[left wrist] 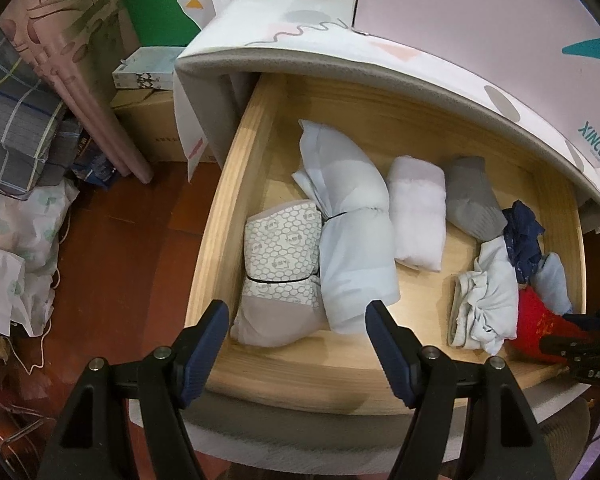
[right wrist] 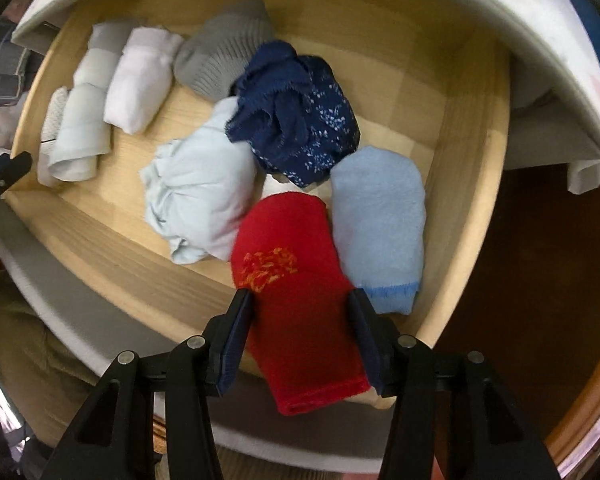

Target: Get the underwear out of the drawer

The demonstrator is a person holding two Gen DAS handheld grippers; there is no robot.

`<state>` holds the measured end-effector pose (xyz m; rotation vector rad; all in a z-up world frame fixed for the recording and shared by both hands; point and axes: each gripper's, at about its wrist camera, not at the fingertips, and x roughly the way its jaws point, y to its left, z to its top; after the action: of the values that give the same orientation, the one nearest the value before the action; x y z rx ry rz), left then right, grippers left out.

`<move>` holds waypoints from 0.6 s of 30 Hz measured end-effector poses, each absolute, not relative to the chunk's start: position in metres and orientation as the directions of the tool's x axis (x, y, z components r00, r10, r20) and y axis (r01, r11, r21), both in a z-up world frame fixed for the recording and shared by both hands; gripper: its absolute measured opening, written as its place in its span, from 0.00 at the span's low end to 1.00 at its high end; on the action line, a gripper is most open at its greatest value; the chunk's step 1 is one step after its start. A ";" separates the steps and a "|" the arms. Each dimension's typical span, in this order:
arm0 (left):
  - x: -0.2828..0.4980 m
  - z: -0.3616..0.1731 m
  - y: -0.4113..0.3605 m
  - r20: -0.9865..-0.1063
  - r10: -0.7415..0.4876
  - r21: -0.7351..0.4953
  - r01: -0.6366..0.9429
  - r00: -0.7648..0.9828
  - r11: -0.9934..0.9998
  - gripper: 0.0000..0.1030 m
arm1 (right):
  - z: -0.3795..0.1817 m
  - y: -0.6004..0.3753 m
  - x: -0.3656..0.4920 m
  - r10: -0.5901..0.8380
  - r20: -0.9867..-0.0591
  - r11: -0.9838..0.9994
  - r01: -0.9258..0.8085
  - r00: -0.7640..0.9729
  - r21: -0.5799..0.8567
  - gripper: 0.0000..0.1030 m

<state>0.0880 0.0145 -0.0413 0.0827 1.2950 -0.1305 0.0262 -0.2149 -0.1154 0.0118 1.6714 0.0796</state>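
Observation:
The open wooden drawer (left wrist: 236, 168) holds several rolled and folded garments. In the right wrist view my right gripper (right wrist: 300, 312) is shut on a red folded piece of underwear (right wrist: 292, 280) with orange embroidery, at the drawer's front edge (right wrist: 112, 240). Beside it lie a light blue folded piece (right wrist: 380, 224), a crumpled navy patterned piece (right wrist: 300, 120) and a pale blue crumpled piece (right wrist: 204, 196). My left gripper (left wrist: 296, 322) is open and empty above the drawer's front left, over a hexagon-patterned roll (left wrist: 280, 248) and a pale blue roll (left wrist: 352, 240). The red piece (left wrist: 540, 324) shows at the right.
A white roll (left wrist: 418, 212) and a grey piece (left wrist: 474, 204) lie mid-drawer. A patterned mattress or cover (left wrist: 340, 28) overhangs the drawer's back. Left of the drawer are cardboard boxes (left wrist: 152, 120), folded checked fabric (left wrist: 16, 120) and bags (left wrist: 20, 248) on a red-brown floor.

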 end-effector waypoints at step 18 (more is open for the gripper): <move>0.098 -0.049 0.028 -0.977 -0.078 -0.061 0.091 0.198 0.994 0.71 | -0.209 -0.189 -0.005 0.042 -0.995 0.998 0.039 -0.089 0.039 0.66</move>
<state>0.0984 0.0278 -0.0495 0.0113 1.3667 -0.1188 -0.0050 -0.1889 -0.2088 0.0622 1.6605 0.0026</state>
